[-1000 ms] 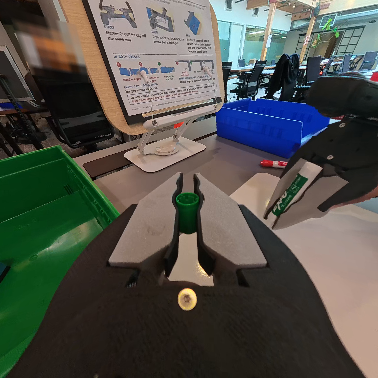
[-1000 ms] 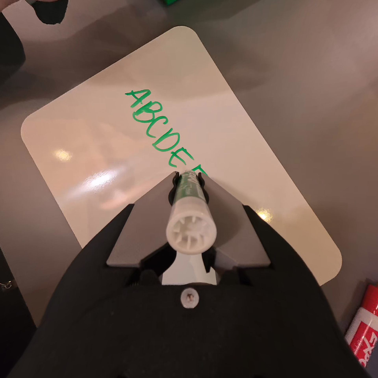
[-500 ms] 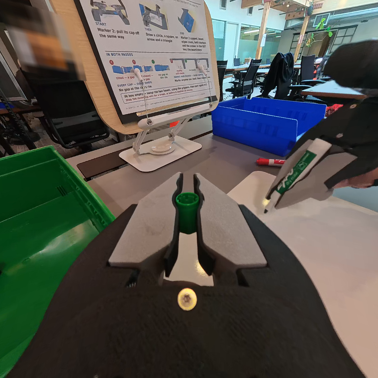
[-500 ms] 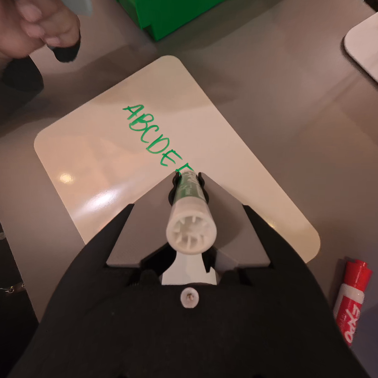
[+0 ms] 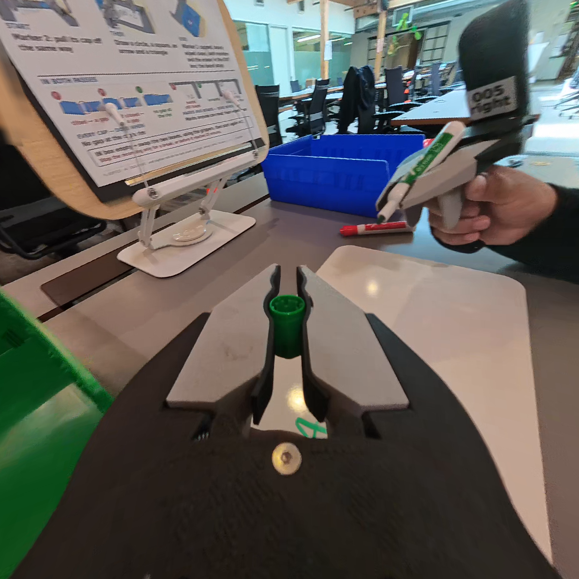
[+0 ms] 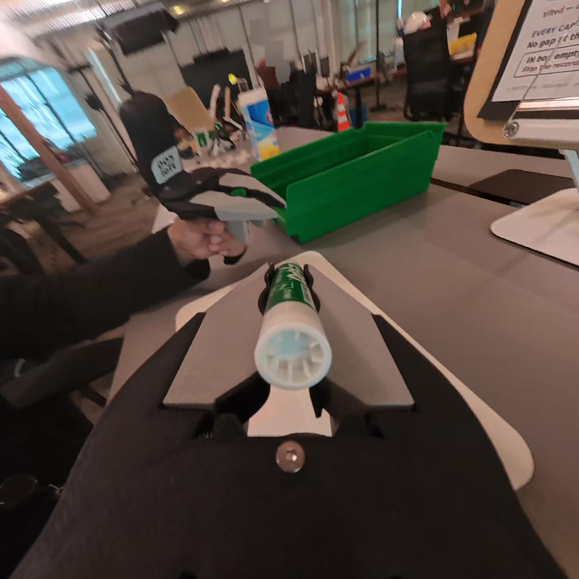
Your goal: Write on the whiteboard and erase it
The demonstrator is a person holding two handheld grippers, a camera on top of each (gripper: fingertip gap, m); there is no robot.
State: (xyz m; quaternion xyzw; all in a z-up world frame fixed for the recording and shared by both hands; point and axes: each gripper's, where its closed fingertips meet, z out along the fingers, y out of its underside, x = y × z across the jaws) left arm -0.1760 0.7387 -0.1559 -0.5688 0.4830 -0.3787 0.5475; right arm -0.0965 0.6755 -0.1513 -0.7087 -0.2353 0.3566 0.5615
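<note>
My left gripper (image 5: pixel 287 275) is shut on a green marker cap (image 5: pixel 286 324), open end forward, above the near part of the white whiteboard (image 5: pixel 438 313). A bit of green writing (image 5: pixel 308 427) shows between the fingers. My right gripper (image 6: pixel 288 269) is shut on the uncapped green marker (image 6: pixel 291 316), lifted off the whiteboard (image 6: pixel 391 326) and levelled. It also shows in the left wrist view (image 5: pixel 385 206), held high at the right with the marker (image 5: pixel 419 169) tip pointing down-left. The left gripper shows in the right wrist view (image 6: pixel 275 206), with the cap (image 6: pixel 238 191).
A capped red marker (image 5: pixel 374 228) lies on the grey table beyond the board. A blue bin (image 5: pixel 329 175) stands behind it, a green bin (image 6: pixel 344 178) at the left. An instruction sheet on a white stand (image 5: pixel 185 232) stands at the back. The left gripper's tips are roughly 11 centimetres from the right gripper's.
My right gripper has lifted the marker off the whiteboard and tilted from pointing down at the writing to roughly level, facing the left gripper. The left gripper has shifted slightly, still holding the cap.
</note>
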